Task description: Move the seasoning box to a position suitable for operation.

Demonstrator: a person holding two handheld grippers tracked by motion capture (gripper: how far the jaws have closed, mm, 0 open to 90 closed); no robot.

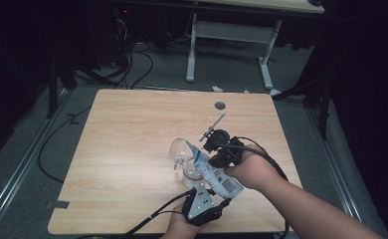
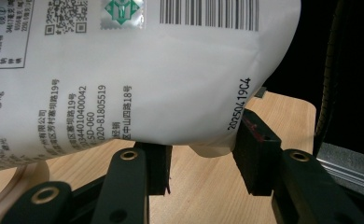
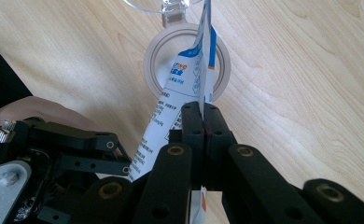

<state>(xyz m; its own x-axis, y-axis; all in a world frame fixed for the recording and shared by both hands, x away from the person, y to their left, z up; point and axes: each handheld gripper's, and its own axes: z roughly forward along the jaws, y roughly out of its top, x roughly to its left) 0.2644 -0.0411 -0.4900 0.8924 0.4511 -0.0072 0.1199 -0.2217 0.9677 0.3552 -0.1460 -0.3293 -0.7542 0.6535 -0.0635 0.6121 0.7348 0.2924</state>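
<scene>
One wooden table [image 1: 132, 149] carries one clear jar [image 1: 191, 172], its round mouth open upward, with one transparent hinged lid [image 1: 177, 149] swung back behind it. One white and blue printed pouch [image 1: 213, 172] is held above the jar, tilted, with its narrow upper corner over the jar's mouth (the right gripper view looks straight down along the pouch into the ring of the rim [image 3: 154, 56]). Two grippers work at it, one in each hand.

The right gripper [image 3: 202, 112] has its jaws pressed together on the pouch's thin edge, with the sheet pinched flat between the pads; in the high view it sits at the pouch's upper right side [image 1: 221, 158].

The left gripper [image 2: 203, 161] stands about half spread below the pouch's rounded bottom corner. The pouch [image 2: 138, 84] bulges down between its two pads, and its right pad [image 2: 255, 149] lies against the pouch's side near the printed date code. Whether the left pad presses on the pouch I cannot tell. In the high view this gripper [image 1: 202, 201] is at the table's near edge, just under the pouch's barcode end.
</scene>
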